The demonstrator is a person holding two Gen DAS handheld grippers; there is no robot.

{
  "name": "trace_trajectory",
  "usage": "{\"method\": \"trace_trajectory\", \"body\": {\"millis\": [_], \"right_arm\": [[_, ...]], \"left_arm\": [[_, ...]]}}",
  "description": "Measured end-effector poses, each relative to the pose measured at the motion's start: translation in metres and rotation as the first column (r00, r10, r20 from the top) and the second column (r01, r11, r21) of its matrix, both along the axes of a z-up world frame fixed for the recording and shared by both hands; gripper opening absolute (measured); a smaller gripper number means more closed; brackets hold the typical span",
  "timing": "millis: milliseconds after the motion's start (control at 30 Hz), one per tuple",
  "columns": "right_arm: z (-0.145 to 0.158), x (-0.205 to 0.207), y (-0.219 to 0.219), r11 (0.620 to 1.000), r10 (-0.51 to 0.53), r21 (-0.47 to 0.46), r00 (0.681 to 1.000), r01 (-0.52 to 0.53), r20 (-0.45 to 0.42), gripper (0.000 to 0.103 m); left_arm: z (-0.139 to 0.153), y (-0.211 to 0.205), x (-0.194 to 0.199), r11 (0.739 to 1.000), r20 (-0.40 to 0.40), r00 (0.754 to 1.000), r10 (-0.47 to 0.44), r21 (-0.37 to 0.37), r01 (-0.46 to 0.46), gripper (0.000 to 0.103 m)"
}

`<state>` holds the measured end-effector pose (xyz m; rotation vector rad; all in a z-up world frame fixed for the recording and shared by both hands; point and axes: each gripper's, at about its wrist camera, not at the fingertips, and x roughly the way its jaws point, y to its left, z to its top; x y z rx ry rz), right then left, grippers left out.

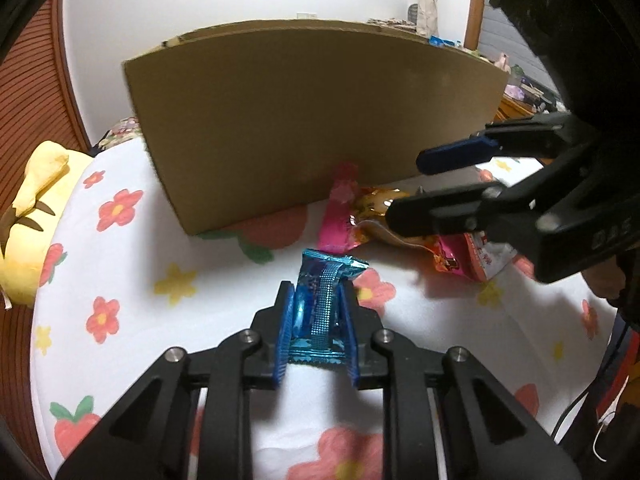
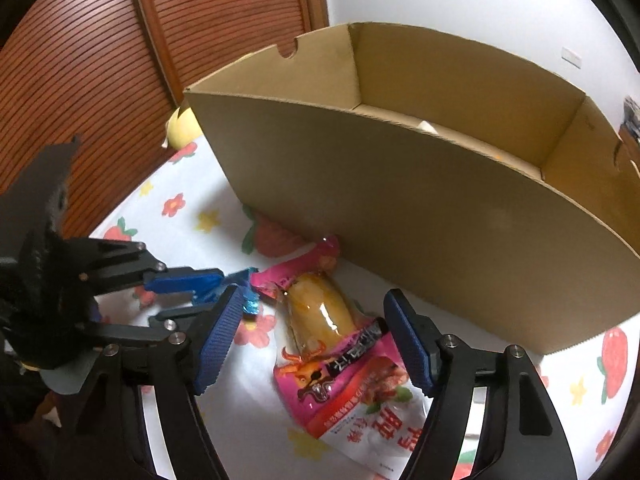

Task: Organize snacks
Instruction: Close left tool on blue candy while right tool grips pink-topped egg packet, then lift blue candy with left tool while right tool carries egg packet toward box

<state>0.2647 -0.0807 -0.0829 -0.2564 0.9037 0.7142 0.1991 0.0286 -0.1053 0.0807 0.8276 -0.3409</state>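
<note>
My left gripper [image 1: 316, 300] is shut on a small blue foil snack packet [image 1: 324, 308] and holds it above the flowered cloth; the packet also shows in the right wrist view [image 2: 246, 288]. My right gripper [image 2: 312, 320] is open, its jaws on either side of a pink and clear snack bag [image 2: 336, 344] that lies on the cloth; in the left wrist view the right gripper [image 1: 404, 188] hovers over that bag [image 1: 360, 216]. An open cardboard box [image 2: 420, 220] stands just behind the snacks, and it fills the middle of the left wrist view [image 1: 312, 120].
A white cloth with flowers and strawberries [image 1: 132, 272] covers the surface. A yellow plush toy [image 1: 36, 216] lies at the left, beside the box. Brown louvred doors [image 2: 80, 80] stand behind. Clutter shows past the box's right end [image 1: 524, 92].
</note>
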Motion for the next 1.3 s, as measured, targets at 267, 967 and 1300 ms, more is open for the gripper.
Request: {"method": "trace_trajectory", "body": {"millis": [267,967,1300], "right_arm": [[-0.01,0.004,0.016,0.998,0.039,-0.042,0.999,-0.04,-0.016,0.069],[-0.025,0.003,0.017,0.994,0.05,-0.095,0.997,-0.055,-0.053,0.053],[-0.02,-0.008,0.019,0.992,0.062,-0.109,0.998,-0.063,-0.015,0.035]], "left_arm": [[0.001,0.017,-0.008,0.999,0.012,1.0,0.029,-0.013,-0.029,0.021],[0.004,0.029,-0.015,0.998,0.024,0.998,0.061,-0.027,-0.06,0.021],[0.006,0.03,-0.018,0.997,0.027,0.997,0.069,-0.024,-0.068,0.021]]}}
